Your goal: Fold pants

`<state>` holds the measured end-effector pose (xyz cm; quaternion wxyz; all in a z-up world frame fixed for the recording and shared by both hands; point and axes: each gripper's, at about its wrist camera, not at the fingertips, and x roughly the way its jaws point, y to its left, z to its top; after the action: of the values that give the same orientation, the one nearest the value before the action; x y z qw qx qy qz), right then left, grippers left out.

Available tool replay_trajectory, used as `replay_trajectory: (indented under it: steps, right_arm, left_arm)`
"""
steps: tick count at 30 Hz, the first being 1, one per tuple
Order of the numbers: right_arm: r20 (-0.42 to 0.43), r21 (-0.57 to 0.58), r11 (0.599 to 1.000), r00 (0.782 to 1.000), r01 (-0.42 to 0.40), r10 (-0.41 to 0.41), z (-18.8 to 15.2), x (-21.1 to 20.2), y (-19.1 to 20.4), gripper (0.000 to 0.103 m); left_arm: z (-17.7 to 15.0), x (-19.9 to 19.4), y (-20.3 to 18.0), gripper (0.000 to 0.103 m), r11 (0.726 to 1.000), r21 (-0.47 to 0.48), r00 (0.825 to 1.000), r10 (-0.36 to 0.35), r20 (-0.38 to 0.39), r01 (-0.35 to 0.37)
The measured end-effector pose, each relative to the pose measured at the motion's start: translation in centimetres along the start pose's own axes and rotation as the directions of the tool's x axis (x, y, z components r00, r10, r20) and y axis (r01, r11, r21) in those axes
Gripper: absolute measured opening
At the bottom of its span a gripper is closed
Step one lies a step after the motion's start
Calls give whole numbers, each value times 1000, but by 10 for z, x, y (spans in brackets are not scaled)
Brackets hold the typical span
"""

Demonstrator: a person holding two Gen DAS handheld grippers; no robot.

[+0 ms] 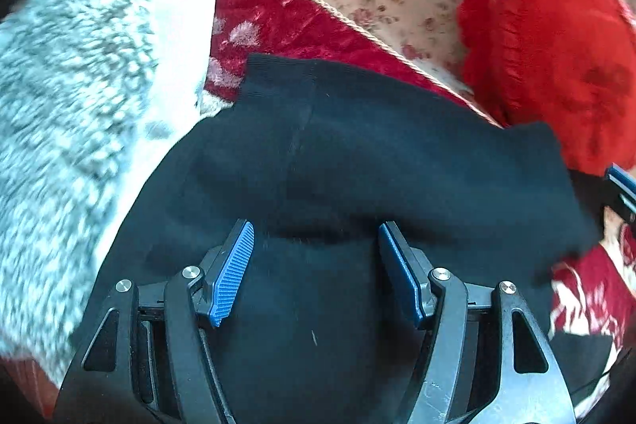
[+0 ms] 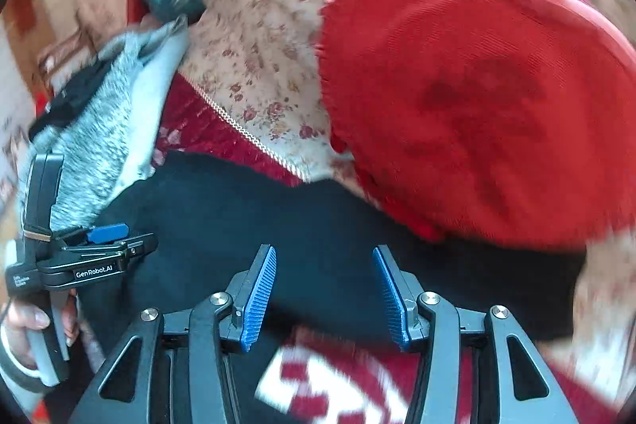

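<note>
- The black pants (image 1: 357,153) lie spread on a dark red patterned blanket (image 1: 278,22), between a grey fleece garment (image 1: 79,86) on one side and a red cushion (image 1: 548,38) on the other.
- In the left wrist view the pants' ribbed edge runs across the middle of the frame, and the cloth fills the space under and ahead of the left gripper (image 1: 316,233).
- The left gripper's jaws stand wide apart above the black cloth, with nothing between the blue pads (image 1: 234,273).
- A blue and black corner of the other tool shows at the right edge of that view, at the edge of the pants.
- In the right wrist view the right gripper (image 2: 324,257) hangs over the near edge of the pants (image 2: 278,225), where black cloth meets the red and white blanket pattern (image 2: 338,384).
- Its jaws are also wide apart and hold nothing.
- The red cushion (image 2: 477,98) overlaps the far side of the pants and rests against floral fabric (image 2: 262,26).
- At the left of that view a hand (image 2: 28,324) grips the handle of the left gripper (image 2: 107,233), just beside the fleece garment (image 2: 111,114); from this side I cannot tell how far its jaws stand apart.
- Both views are somewhat blurred.
</note>
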<state>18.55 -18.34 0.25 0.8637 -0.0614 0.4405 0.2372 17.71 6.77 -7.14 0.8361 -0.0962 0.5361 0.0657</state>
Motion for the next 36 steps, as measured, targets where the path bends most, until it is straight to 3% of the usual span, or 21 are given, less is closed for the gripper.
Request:
replay_trajectory:
  steps: [3, 6, 9, 12, 14, 16, 21, 27, 31, 34, 36]
  right_arm:
    - [-36, -67, 998, 999, -14, 11, 25, 34, 0, 52]
    - [-124, -111, 991, 991, -73, 59, 41, 74, -6, 56]
    - [-228, -107, 980, 963, -168, 141, 38, 102, -12, 56]
    - [-222, -84, 977, 959, -197, 174, 31, 111, -16, 50]
    - [-181, -68, 978, 967, -195, 180, 27, 104, -18, 24]
    - [-139, -105, 982, 980, -155, 139, 22, 91, -12, 14]
    - [12, -178, 982, 997, -68, 71, 8, 25, 12, 10]
    - [150, -213, 976, 986, -38, 71, -36, -60, 62, 10]
    - [133, -263, 962, 984, -78, 116, -89, -82, 107, 10]
    - [27, -250, 958, 988, -144, 155, -134, -62, 130, 10]
    - [-44, -237, 962, 990, -138, 132, -154, -45, 135, 10]
  left_arm:
    - [10, 5, -1, 72, 1000, 19, 1000, 13, 13, -13]
    - [17, 10, -1, 77, 999, 29, 1000, 14, 16, -14]
    - [20, 14, 1, 79, 1000, 24, 1000, 6, 25, -7]
    - [22, 20, -1, 81, 1000, 28, 1000, 12, 26, -12]
    - [22, 19, -2, 81, 999, 35, 999, 17, 32, -18]
    - [21, 13, 0, 81, 999, 32, 999, 7, 40, -8]
    - [5, -13, 28, 81, 997, -63, 996, -46, 76, 51]
    - [-26, -55, 74, 81, 975, -174, 985, -121, 121, 141]
    - [-43, -78, 97, 81, 962, -216, 979, -137, 151, 168]
    - [-53, -82, 100, 81, 968, -197, 982, -132, 138, 158]
    - [-59, -84, 100, 81, 970, -189, 983, -132, 126, 155]
